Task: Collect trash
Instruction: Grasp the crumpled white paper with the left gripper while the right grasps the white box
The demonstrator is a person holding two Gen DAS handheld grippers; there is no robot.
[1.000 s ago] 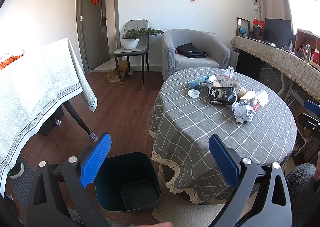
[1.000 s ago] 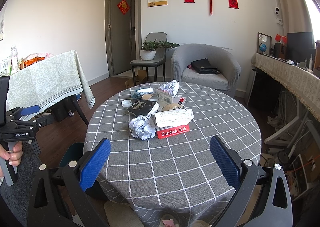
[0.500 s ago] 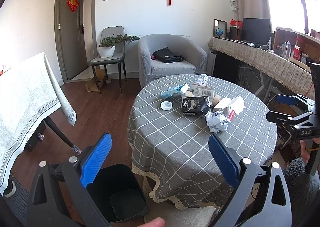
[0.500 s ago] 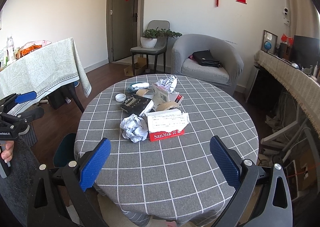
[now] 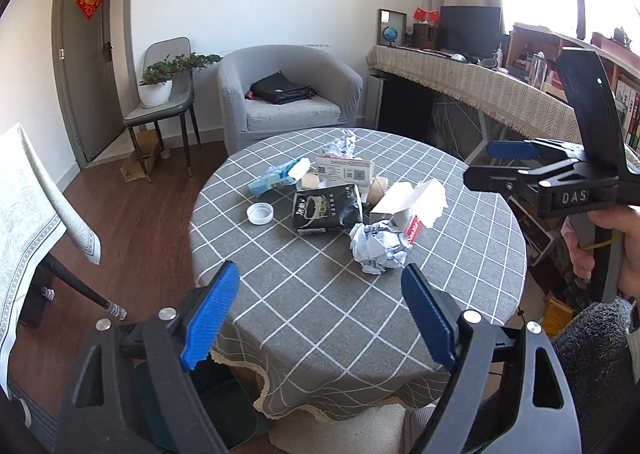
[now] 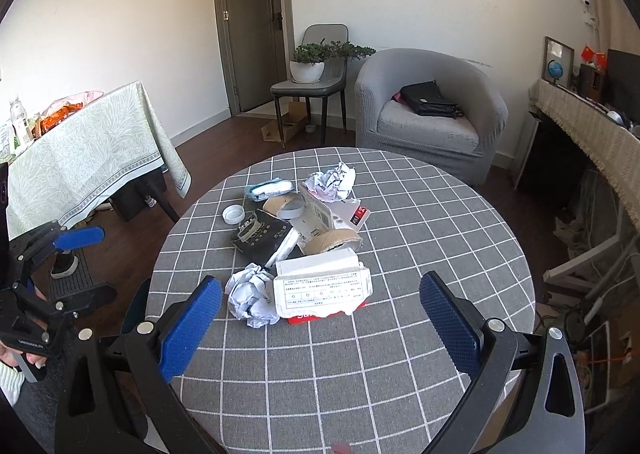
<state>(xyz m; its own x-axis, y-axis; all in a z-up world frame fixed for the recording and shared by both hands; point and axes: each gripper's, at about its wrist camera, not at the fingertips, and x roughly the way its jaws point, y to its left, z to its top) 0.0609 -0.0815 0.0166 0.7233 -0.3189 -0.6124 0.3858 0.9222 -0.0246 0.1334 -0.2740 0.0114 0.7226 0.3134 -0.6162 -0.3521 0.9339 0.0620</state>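
Grey checked cloth covers the round table, and the litter sits heaped at its middle: a crumpled paper ball nearest the cameras, a white SanDisk box just beside it, a black pouch, a tape roll, a bottle cap and a second paper wad toward the top of the pile. Since a second ago both views have swung in over the tabletop and the heap looms larger, so the pickup looks about to begin. The left gripper has just been narrowing its jaws, yet nothing lies between them; it is still well spread and empty, lined up under the paper ball. The right gripper stands wide apart, holding nothing. The dark green bin sits on the floor at the lower left, partly tucked under the cloth's lace edge. Bare cloth rings the heap, leaving free room to approach; the bin's mouth is partly overhung, which may crowd the drop.
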